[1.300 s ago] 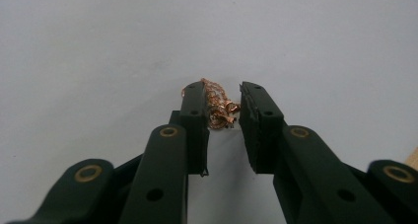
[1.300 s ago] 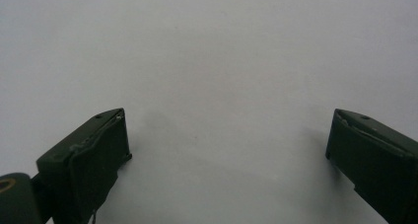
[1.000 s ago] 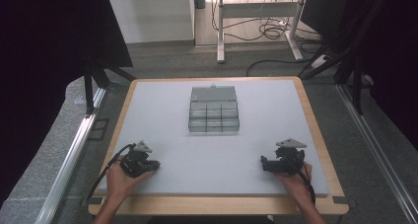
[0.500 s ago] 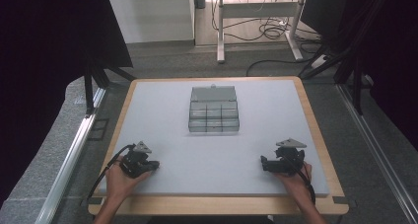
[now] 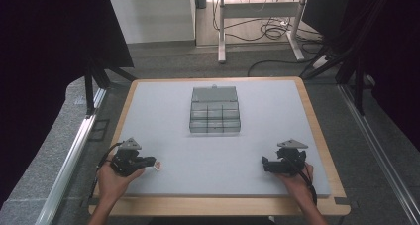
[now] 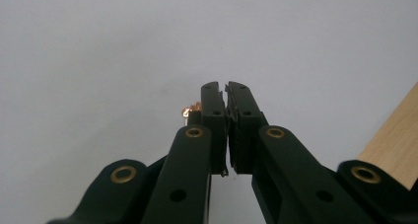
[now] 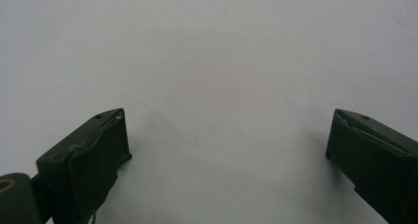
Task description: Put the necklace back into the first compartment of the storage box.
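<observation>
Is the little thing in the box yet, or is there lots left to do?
Not yet. Done: the left gripper has shut on a small copper-coloured piece near the table's front edge. In hand: that piece. Left: carrying it to the open compartment box, farther back. The right gripper rests open, holding nothing.

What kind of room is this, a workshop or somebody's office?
Most likely a lab or test bench: a bare grey work table with wooden edging, dark curtains around it, loose cables on the floor behind, and a compartment box.
</observation>
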### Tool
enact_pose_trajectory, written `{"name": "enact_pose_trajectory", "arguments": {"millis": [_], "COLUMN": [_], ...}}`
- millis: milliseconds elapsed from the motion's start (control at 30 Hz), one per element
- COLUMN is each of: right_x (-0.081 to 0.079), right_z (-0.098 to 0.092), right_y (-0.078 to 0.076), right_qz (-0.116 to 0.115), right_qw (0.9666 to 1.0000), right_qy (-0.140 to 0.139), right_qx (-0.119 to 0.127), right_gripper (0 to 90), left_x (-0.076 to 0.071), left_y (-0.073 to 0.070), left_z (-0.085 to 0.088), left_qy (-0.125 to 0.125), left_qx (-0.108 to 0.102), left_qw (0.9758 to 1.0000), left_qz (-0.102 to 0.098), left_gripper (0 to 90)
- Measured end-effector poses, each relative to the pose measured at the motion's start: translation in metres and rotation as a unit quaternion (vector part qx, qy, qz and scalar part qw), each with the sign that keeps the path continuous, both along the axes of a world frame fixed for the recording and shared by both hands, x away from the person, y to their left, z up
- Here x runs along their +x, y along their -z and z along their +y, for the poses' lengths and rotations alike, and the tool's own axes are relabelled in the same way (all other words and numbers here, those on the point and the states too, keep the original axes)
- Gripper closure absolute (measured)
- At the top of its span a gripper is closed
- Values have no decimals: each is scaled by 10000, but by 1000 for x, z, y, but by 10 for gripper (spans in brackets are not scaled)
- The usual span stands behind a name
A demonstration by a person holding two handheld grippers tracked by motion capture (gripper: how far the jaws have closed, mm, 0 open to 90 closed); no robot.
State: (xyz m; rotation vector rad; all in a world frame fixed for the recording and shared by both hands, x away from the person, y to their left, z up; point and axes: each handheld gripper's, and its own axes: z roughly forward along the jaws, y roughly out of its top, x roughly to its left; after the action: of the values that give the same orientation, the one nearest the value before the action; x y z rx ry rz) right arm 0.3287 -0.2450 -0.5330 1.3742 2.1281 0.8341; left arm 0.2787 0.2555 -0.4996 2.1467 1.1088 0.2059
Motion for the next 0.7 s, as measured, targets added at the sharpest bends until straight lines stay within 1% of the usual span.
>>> {"name": "enact_pose_trajectory", "arguments": {"millis": [33, 67, 133, 267, 467, 567, 667, 700], "right_x": [0, 0, 0, 0, 0, 0, 0, 0], "right_z": [0, 0, 0, 0, 0, 0, 0, 0], "right_y": [0, 0, 0, 0, 0, 0, 0, 0], "right_qz": [-3, -3, 2, 0, -3, -3, -3, -1], "right_qw": [10000, 10000, 10000, 10000, 10000, 10000, 10000, 10000], "right_qy": [-1, -1, 0, 0, 0, 0, 1, -2], "right_qx": [-4, -4, 0, -1, -1, -1, 0, -5], "right_gripper": [23, 23, 23, 23, 23, 23, 23, 23], "left_x": [0, 0, 0, 0, 0, 1, 2, 2], "left_y": [-2, -2, -6, -12, -23, -33, -47, -51], "left_z": [0, 0, 1, 4, 8, 9, 11, 12], "left_qy": [-7, -7, -17, -103, -116, -95, -84, -83], "left_qx": [-50, -50, -118, -327, -461, -496, -602, -602], "left_qw": [10000, 10000, 9999, 9992, 9984, 9981, 9972, 9970], "left_qz": [-44, -44, -80, -202, -304, -359, -444, -484], "left_gripper": [875, 875, 875, 875, 876, 876, 876, 876]}}
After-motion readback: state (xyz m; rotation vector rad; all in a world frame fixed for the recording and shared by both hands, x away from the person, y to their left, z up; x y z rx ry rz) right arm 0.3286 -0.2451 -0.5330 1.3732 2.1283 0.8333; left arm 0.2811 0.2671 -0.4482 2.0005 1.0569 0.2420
